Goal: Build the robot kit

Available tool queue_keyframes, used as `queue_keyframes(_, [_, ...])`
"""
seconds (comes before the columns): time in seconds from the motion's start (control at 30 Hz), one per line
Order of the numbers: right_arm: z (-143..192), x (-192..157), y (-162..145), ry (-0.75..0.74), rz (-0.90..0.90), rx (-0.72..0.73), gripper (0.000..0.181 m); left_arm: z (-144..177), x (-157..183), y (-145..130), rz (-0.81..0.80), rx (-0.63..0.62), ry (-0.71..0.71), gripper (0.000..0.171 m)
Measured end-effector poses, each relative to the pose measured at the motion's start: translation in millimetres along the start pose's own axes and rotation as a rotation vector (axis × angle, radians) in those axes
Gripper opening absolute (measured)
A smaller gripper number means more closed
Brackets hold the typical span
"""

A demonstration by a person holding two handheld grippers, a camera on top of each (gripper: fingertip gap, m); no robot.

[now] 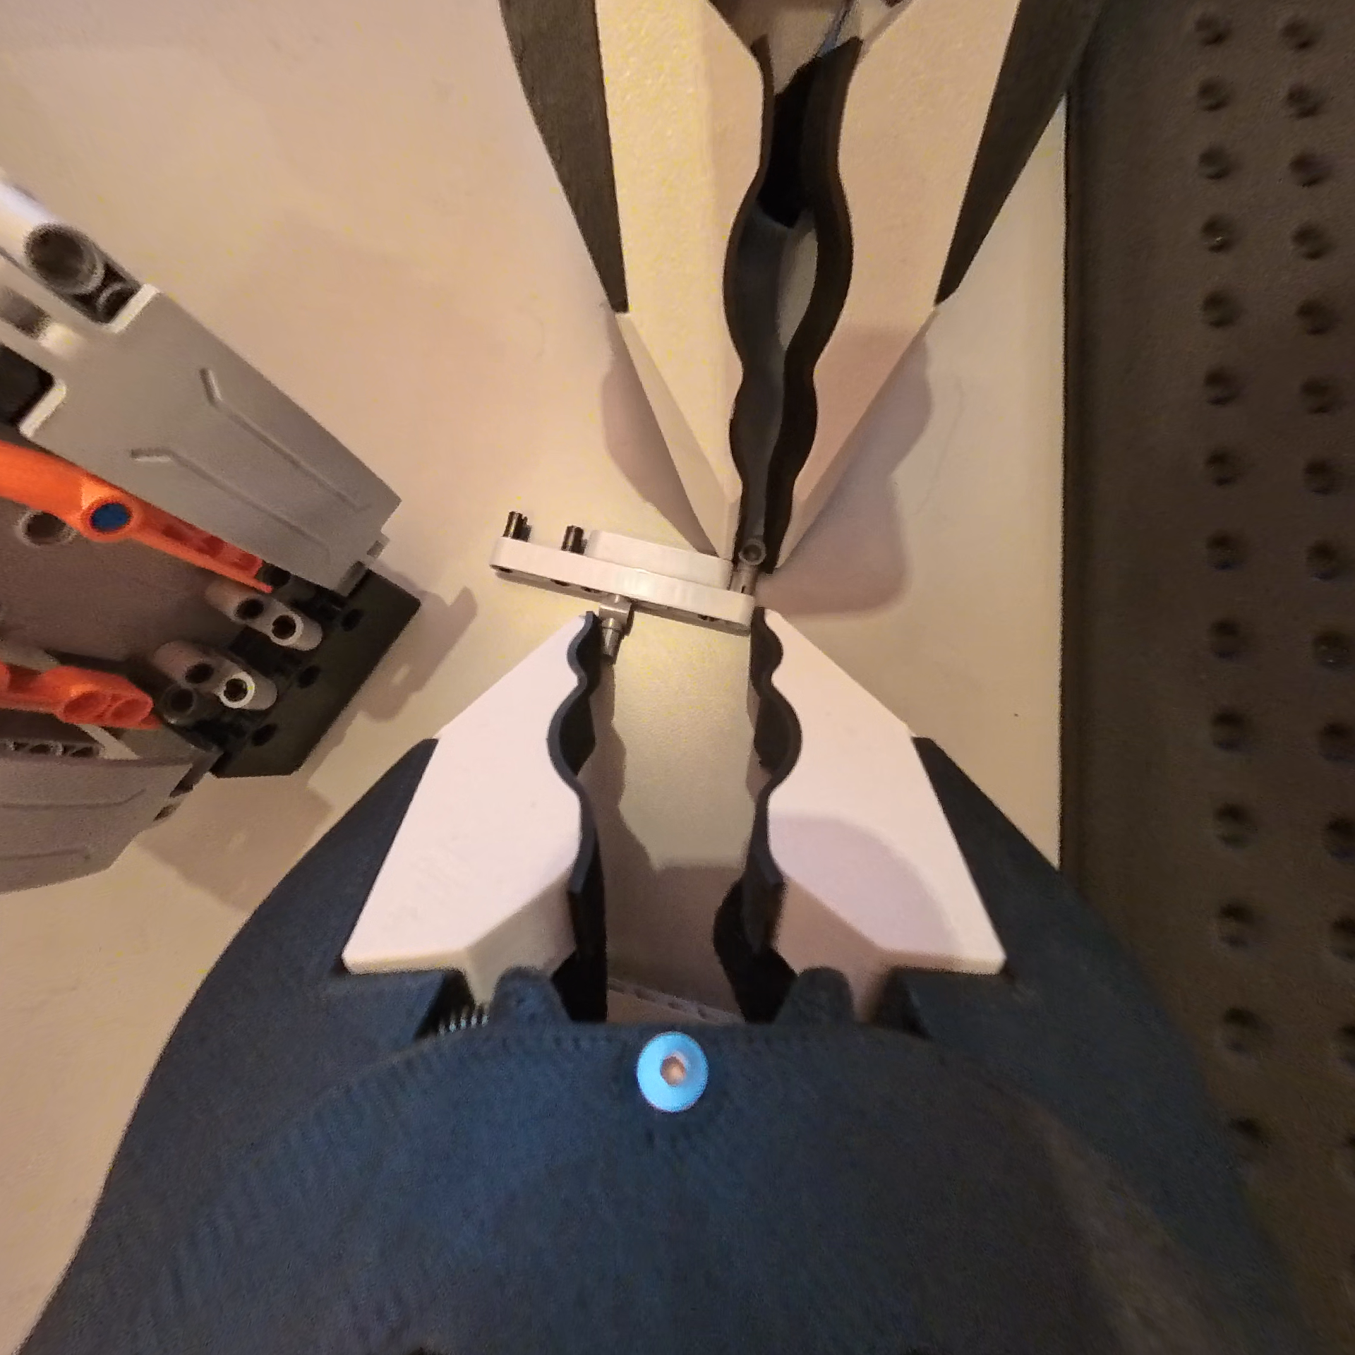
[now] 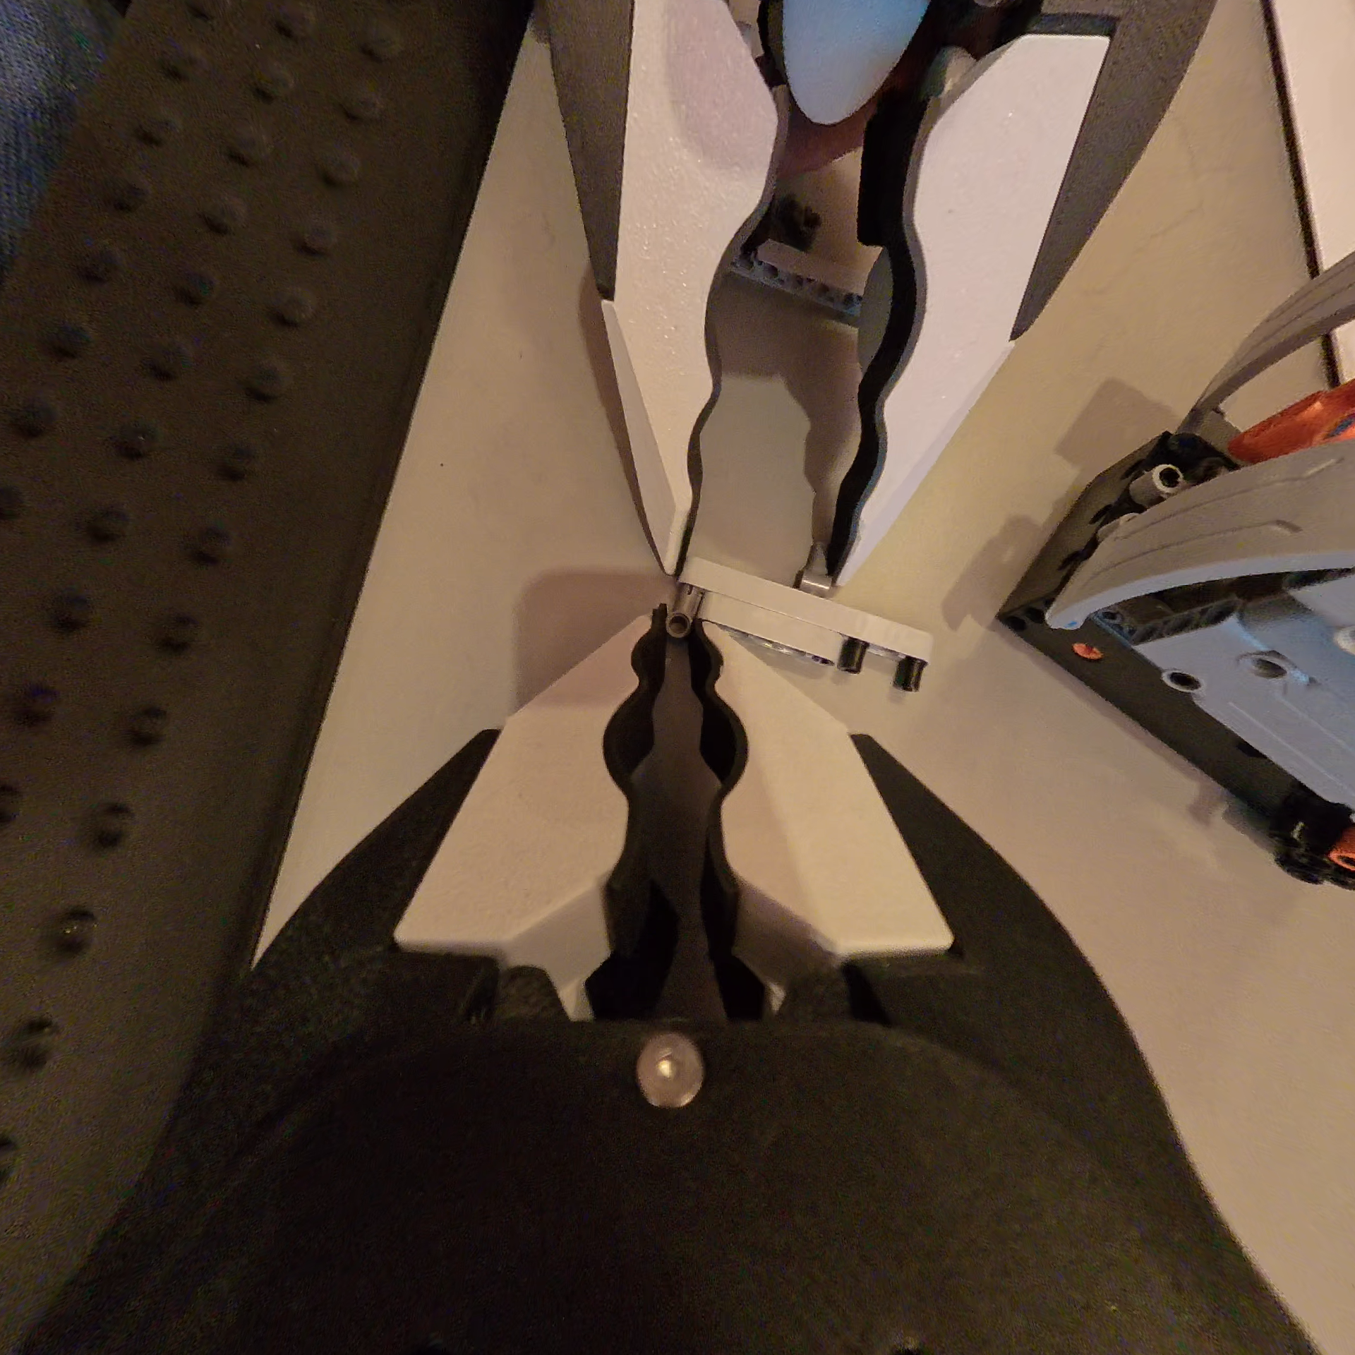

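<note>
A light grey flat beam piece (image 1: 623, 575) with two black pins at one end lies on the cream table; it also shows in the right wrist view (image 2: 806, 612). My left gripper (image 1: 678, 629) is open, its tips right at the piece's near edge. Its left fingertip (image 1: 579, 638) lies beside a grey pin (image 1: 614, 622) that sticks out of the piece. My right gripper (image 2: 680, 622) comes from the opposite side and is shut on another grey pin (image 2: 678, 623) at the piece's corner. The right gripper also shows in the left wrist view (image 1: 749, 553).
A grey, orange and black brick-built model (image 1: 183, 557) stands to one side of the piece (image 2: 1210, 586). A dark studded mat (image 1: 1210, 586) borders the table on the other side (image 2: 183, 513). A grey holed beam (image 2: 799, 282) lies behind the left gripper. Less than 4 cm separates the two grippers' tips.
</note>
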State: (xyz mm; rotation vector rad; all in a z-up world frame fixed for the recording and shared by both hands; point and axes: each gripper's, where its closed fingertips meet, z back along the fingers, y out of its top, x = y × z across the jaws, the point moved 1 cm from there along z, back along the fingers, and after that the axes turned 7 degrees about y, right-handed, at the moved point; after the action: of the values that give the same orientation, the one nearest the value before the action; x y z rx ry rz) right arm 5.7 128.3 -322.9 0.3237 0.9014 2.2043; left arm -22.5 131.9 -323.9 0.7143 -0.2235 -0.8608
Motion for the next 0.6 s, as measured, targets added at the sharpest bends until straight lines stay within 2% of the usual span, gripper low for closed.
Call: queue_keyframes(0.6, [-1.2, -1.2, 1.3, -0.039, 0.01, -0.062, 0.002, -2.1, 0.7, 1.2, -0.009, 0.01, 0.028, 0.039])
